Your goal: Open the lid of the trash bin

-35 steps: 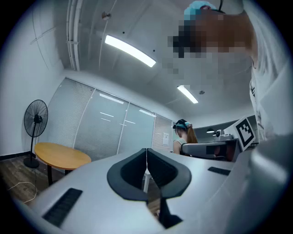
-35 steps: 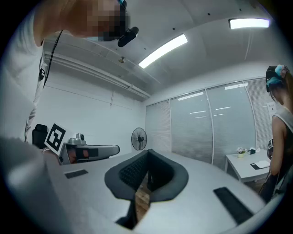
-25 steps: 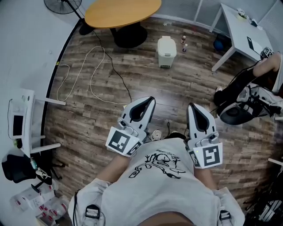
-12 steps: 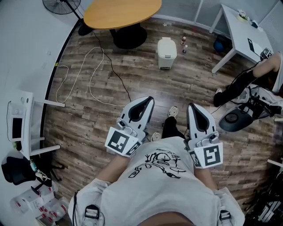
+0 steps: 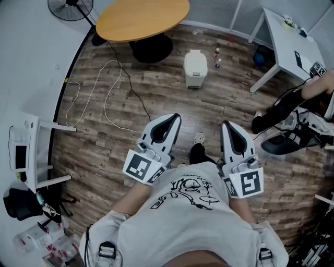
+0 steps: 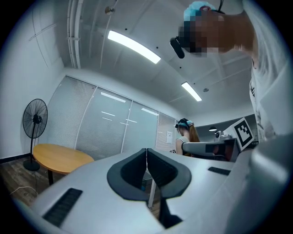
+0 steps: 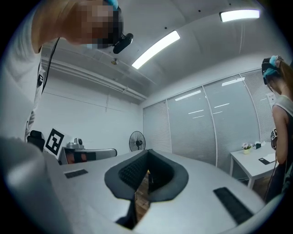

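The trash bin is a small white bin with its lid down, standing on the wood floor far ahead of me, below the round table. Both grippers are held close to my chest and point forward, well short of the bin. My left gripper has its jaws together with nothing between them; in the left gripper view the left gripper shows its dark pads meeting. My right gripper is likewise shut and empty, and the right gripper shows the same in its own view. Neither gripper view shows the bin.
A round orange table and a fan stand at the back. Two small bottles sit right of the bin. A white cable loops over the floor at left. A white desk and a seated person are at right. My foot shows between the grippers.
The bin has slid slightly lower in the head view. My leg and foot came into view between the grippers. Both grippers stay shut in the same place.
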A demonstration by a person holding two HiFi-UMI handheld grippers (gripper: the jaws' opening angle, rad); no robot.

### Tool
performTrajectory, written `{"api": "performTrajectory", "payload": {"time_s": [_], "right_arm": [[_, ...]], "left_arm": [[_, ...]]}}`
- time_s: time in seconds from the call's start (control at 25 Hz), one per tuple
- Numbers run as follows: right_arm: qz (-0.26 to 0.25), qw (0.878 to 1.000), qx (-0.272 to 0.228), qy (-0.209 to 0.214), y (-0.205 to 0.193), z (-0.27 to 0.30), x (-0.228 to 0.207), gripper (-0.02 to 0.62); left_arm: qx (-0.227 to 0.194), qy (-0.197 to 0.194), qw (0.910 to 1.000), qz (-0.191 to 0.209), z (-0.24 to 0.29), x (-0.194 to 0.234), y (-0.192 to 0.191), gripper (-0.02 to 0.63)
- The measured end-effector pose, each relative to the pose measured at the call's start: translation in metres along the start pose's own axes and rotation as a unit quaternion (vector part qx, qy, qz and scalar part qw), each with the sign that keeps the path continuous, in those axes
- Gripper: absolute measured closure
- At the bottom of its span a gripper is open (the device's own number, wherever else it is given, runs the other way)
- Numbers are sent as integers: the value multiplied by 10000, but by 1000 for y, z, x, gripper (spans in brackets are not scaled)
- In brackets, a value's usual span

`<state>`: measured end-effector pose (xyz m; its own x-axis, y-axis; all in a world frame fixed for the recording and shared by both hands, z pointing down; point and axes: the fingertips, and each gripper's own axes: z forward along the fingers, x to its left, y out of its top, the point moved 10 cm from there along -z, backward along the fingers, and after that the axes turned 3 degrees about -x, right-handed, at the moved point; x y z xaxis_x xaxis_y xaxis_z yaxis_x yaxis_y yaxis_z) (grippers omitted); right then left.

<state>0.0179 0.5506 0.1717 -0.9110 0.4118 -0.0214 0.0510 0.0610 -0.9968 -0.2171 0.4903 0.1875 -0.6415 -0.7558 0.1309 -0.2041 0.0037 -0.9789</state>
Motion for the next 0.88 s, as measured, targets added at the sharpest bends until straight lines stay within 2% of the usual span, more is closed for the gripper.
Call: {"api": "performTrajectory", "payload": {"time_s": [0.32,0.88], "right_arm": [[-100,9999,77,8,3,41,-67,589],[86,9998,194,0,-7,93,-185,589]], "left_arm": [[22,88,9999,62,72,20,-1,584],[189,266,9994,67,191,39,-18,584]]}}
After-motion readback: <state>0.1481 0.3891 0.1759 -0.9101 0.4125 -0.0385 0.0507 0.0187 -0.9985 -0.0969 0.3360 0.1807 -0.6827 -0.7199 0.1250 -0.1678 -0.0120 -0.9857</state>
